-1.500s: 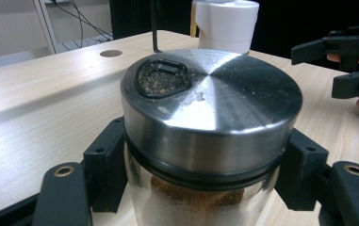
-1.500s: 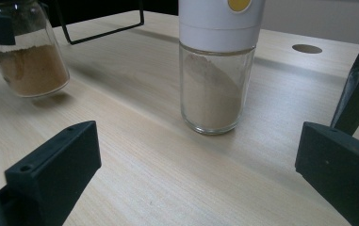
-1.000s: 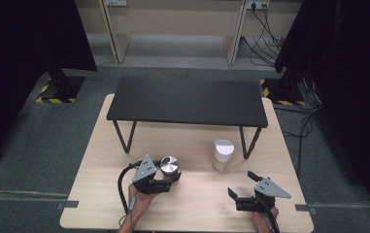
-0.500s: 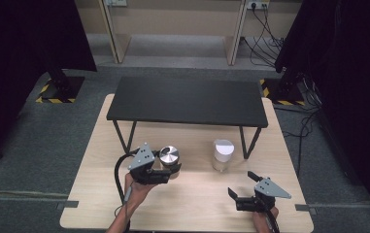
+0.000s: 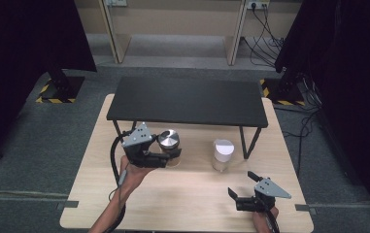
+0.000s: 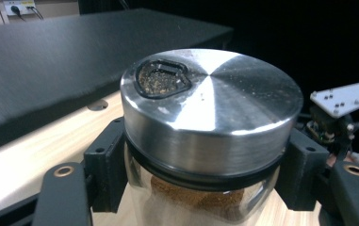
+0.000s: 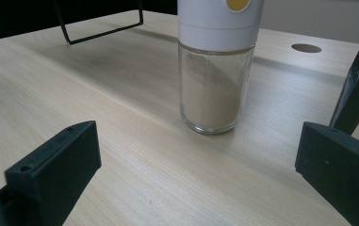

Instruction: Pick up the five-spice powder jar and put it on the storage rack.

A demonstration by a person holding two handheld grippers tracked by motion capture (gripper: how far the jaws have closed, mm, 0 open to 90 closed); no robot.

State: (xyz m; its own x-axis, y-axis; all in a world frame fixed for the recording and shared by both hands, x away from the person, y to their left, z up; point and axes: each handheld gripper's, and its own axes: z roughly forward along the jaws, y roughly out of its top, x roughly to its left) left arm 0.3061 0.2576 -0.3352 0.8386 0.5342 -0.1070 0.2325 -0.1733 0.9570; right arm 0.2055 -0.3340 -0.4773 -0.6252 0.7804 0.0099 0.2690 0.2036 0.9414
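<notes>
Wooden table (image 5: 182, 204) has open room across its near half, esp. btwn the two hands; far half is taken by a black shelf (image 5: 187, 99) on thin legs, its near edge running just past the jars at 12 o'clock. Table's right edge lies close to the right gripper (image 5: 239, 192) at its 3 o'clock; near edge is cut off at the frame bottom along w/ both forearms.

In the left gripper view the steel-lid jar (image 6: 205, 136) is cut off below the glass shoulder, so its base and what's under it can't be seen. In the right gripper view the white-cap jar (image 7: 217, 70) loses its cap top at the frame edge.

Left gripper (image 5: 170, 156) is clamped on the steel-lid jar, pads on the glass just under the lid, brown powder inside. That jar sits at 9 o'clock of the white-cap jar, well apart. Right gripper's jaws stand wide, empty, low over the tabletop, white-cap jar at its 11 o'clock, not touching.
</notes>
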